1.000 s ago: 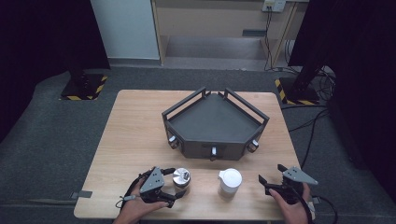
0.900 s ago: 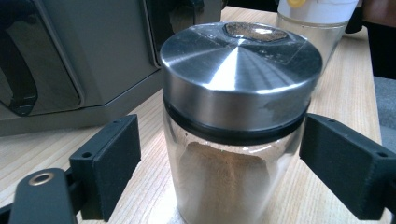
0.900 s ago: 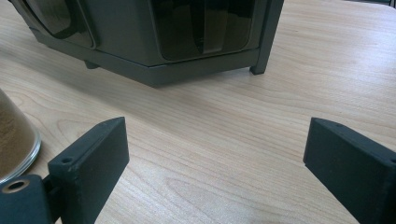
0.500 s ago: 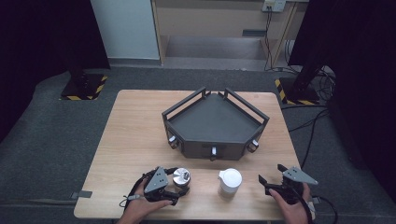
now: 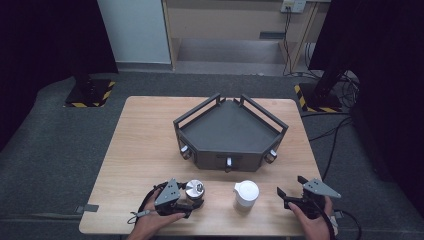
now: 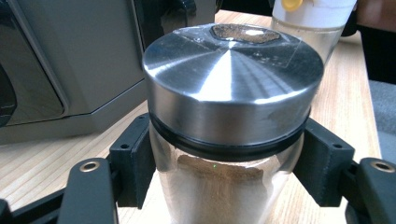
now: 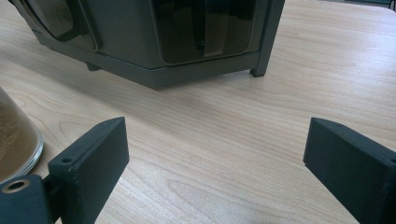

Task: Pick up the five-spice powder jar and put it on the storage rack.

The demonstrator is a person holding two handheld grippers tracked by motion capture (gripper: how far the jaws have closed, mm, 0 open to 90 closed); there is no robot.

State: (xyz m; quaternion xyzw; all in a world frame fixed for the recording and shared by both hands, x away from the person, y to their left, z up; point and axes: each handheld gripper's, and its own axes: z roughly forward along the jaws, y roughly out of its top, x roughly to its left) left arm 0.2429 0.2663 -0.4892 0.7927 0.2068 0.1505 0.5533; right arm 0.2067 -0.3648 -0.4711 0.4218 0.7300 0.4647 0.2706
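Observation:
A glass jar with a brushed steel lid (image 5: 194, 190) holds brown powder and stands near the table's front edge, left of centre. My left gripper (image 5: 192, 200) has just been closing, and its black pads (image 6: 133, 161) now press the glass under the lid (image 6: 232, 84). A second jar with a white lid (image 5: 247, 192) stands to its right and appears behind it in the left gripper view (image 6: 308, 18). My right gripper (image 5: 291, 186) rests further right, open, with bare wood between its jaws (image 7: 217, 154). That jar's glass shows at the edge (image 7: 16, 135).
A dark grey five-sided tray with rails (image 5: 230, 130) sits at the table's middle, just behind both jars; its front wall (image 7: 154, 46) is close ahead of the right gripper. Light wooden table (image 5: 145, 145) has room on the left.
The left gripper's jaws have closed around the steel-lidded jar, which stood just in front of them before. The right gripper and the white-lidded jar have kept still.

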